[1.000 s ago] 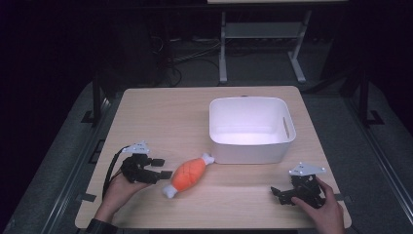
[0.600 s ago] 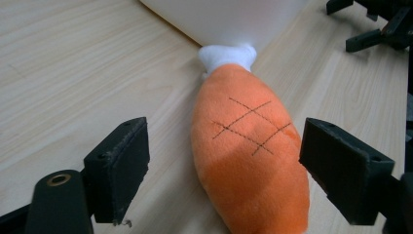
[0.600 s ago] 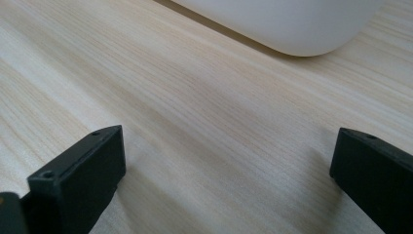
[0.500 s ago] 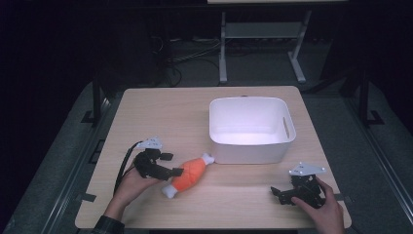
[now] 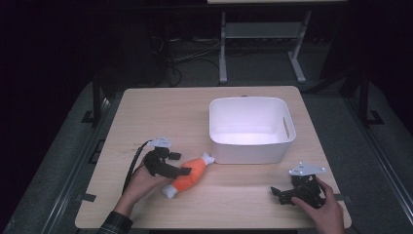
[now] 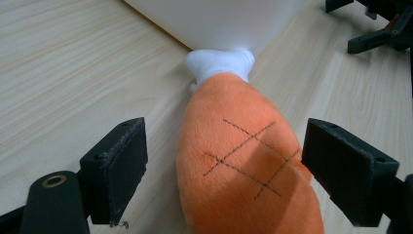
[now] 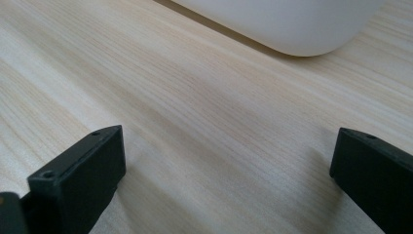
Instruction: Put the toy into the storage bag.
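The plush drumstick (image 5: 187, 176) lies on the table (image 5: 160, 112) near the front edge, left of the middle, slanting from front-left to back-right. Its orange body carries stitched crossing lines (plain in the left gripper view), and its white bone end (image 6: 220, 64) touches the wall of the white bin (image 5: 252, 129). The other white end points toward the table's front edge.

The left gripper (image 5: 181, 169) sits at the drumstick from the left side, held in the person's left hand (image 5: 141, 183), with its cable curving off toward the left edge. Its jaws have just been opening and now stand wide, one on each side of the orange body. In the left gripper view there is a clear gap between the left pad and the plush; the right pad is also off the fabric, so the toy is between the jaws but not pinched.

The right gripper (image 5: 281, 194) rests near the table's front-right corner, in the right hand (image 5: 321, 207), well apart from the drumstick and just in front of the bin. Its jaws stand wide too, with bare wood between them and the bin's rounded corner (image 7: 302, 34) ahead.

The bin stands right of the table's middle, with a slot handle in its right wall.
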